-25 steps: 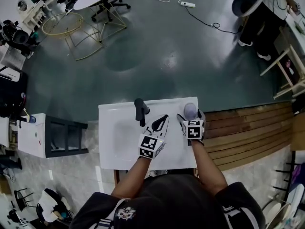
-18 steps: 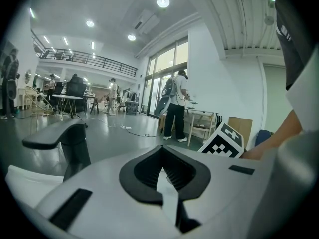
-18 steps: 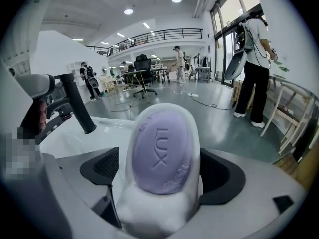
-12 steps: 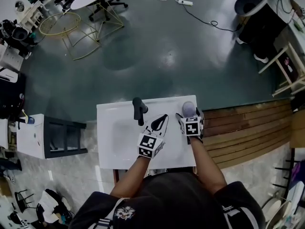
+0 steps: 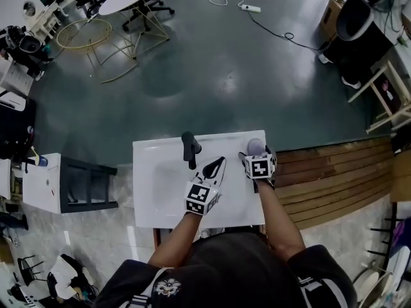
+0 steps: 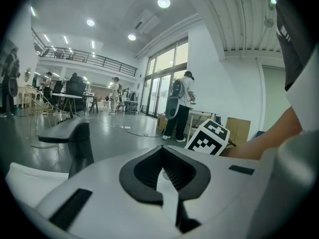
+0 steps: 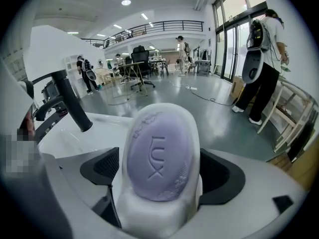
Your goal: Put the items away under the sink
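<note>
A lilac bar of soap (image 7: pixel 158 156) stamped LUX lies in a white soap dish (image 7: pixel 149 218). My right gripper (image 7: pixel 162 171) is shut on the dish, its black pads (image 7: pixel 222 176) against both sides. In the head view the soap (image 5: pixel 255 146) and the right gripper (image 5: pixel 256 153) are over the back right corner of the white sink top (image 5: pixel 160 185). My left gripper (image 5: pixel 217 165) hovers over the sink's middle, just right of the black faucet (image 5: pixel 190 147). Its jaws are shut with nothing between them (image 6: pixel 164 171).
The black faucet (image 6: pixel 75 136) rises close on the left of both grippers (image 7: pixel 70 101). A dark open shelf unit (image 5: pixel 87 185) stands left of the sink. Wooden decking (image 5: pixel 327 178) runs along the right. A person with a backpack (image 7: pixel 259 68) stands far off.
Both grippers stay in about the same places over the sink top; only the head view has shifted slightly.
</note>
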Action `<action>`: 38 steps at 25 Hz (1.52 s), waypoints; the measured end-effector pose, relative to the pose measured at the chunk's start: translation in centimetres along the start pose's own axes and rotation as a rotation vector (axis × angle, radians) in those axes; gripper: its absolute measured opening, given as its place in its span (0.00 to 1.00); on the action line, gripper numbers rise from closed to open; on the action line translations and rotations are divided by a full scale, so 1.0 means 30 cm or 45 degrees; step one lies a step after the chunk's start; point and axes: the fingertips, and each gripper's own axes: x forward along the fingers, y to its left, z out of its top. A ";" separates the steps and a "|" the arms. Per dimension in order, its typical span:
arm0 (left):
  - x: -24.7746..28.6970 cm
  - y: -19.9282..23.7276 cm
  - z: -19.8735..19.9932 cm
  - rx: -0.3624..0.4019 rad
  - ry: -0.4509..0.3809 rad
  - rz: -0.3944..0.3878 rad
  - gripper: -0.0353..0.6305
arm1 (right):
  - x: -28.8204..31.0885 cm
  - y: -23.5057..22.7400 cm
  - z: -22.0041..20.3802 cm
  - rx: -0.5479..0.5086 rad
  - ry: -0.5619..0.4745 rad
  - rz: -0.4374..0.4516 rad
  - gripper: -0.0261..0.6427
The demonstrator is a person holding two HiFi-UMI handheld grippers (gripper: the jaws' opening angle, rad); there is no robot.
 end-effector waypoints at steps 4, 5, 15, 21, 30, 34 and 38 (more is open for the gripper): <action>-0.015 -0.020 -0.003 0.012 0.000 -0.010 0.05 | 0.018 -0.010 -0.034 0.005 0.048 -0.024 0.76; -0.020 -0.020 -0.008 0.016 0.003 -0.012 0.05 | 0.018 -0.012 -0.033 0.010 0.047 -0.032 0.76; -0.106 -0.097 -0.044 0.028 0.014 -0.009 0.05 | -0.043 -0.021 -0.099 0.013 0.014 -0.025 0.75; -0.102 -0.056 -0.038 0.033 0.015 -0.013 0.05 | -0.070 0.007 -0.043 0.016 -0.039 -0.017 0.75; -0.203 -0.067 -0.025 0.040 -0.012 -0.051 0.05 | -0.209 0.121 -0.056 0.023 -0.092 -0.016 0.75; -0.281 -0.055 -0.019 0.024 -0.031 -0.058 0.05 | -0.280 0.202 -0.067 0.039 -0.134 -0.023 0.75; -0.372 -0.066 -0.029 0.006 -0.048 -0.086 0.05 | -0.349 0.270 -0.102 0.056 -0.153 -0.040 0.75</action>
